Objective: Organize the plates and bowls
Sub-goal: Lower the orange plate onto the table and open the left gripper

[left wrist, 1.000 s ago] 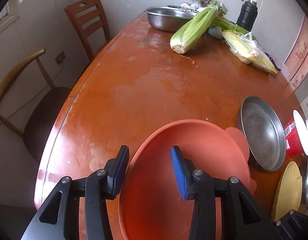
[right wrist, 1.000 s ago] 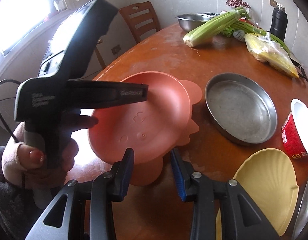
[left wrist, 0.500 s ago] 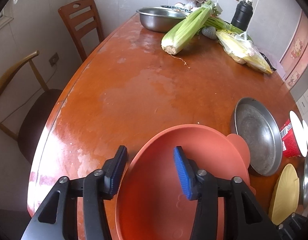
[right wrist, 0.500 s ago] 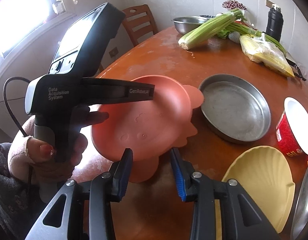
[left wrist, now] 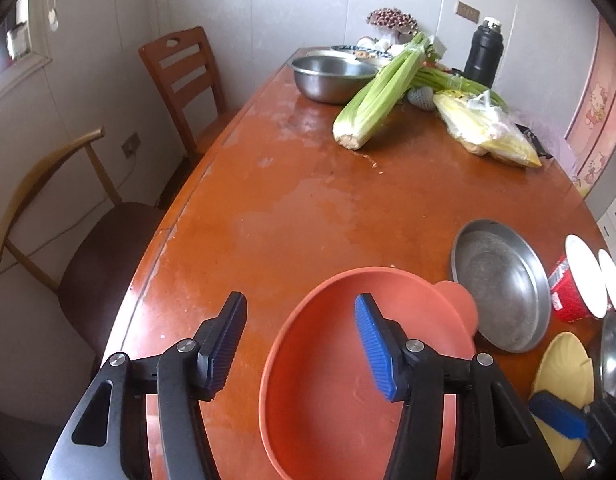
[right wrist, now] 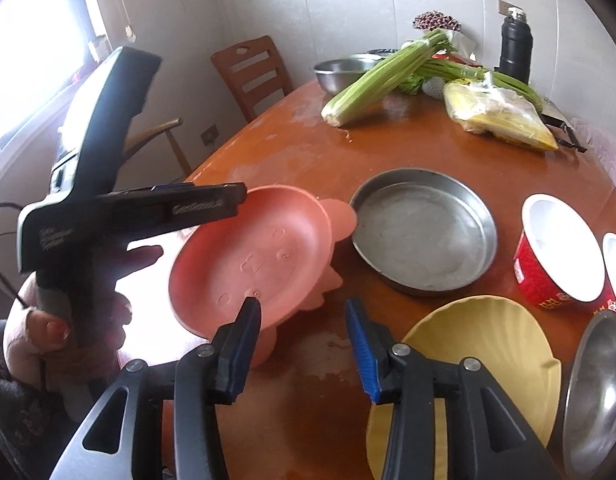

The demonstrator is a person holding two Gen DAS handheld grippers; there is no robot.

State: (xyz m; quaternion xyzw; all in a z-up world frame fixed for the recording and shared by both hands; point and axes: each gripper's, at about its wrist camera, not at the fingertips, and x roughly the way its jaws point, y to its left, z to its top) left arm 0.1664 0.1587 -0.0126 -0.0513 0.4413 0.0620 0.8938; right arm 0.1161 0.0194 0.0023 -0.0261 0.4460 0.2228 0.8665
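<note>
Table [left wrist: 308, 184] is carrying everything, and the steel pan [right wrist: 423, 232] near its middle is serving as my marker. Beyond the pan, celery [left wrist: 381, 92], a corn bag [left wrist: 483, 128], a steel bowl [left wrist: 327, 76] and a flask [left wrist: 483, 56] are crowding the far end. Just left of the pan, the pink plate [right wrist: 252, 264] is sitting on the wood, its round ear nearly touching the pan's rim. Nearer than the pan, a yellow plate [right wrist: 483, 356] is lying flat, with another steel dish [right wrist: 599, 396] at its right. Right of the pan, a red cup [right wrist: 559, 256] is standing upright beside a second cup.

The left gripper [left wrist: 300, 344] is opening over the pink plate, one pad above the inside and one outside the rim, neither pressing. The right gripper [right wrist: 304, 352] is opening too, with bare wood between its pads.

Sorting seems to be barely starting: nothing is stacked, and plates, pan and cups are all waiting to be grouped.
</note>
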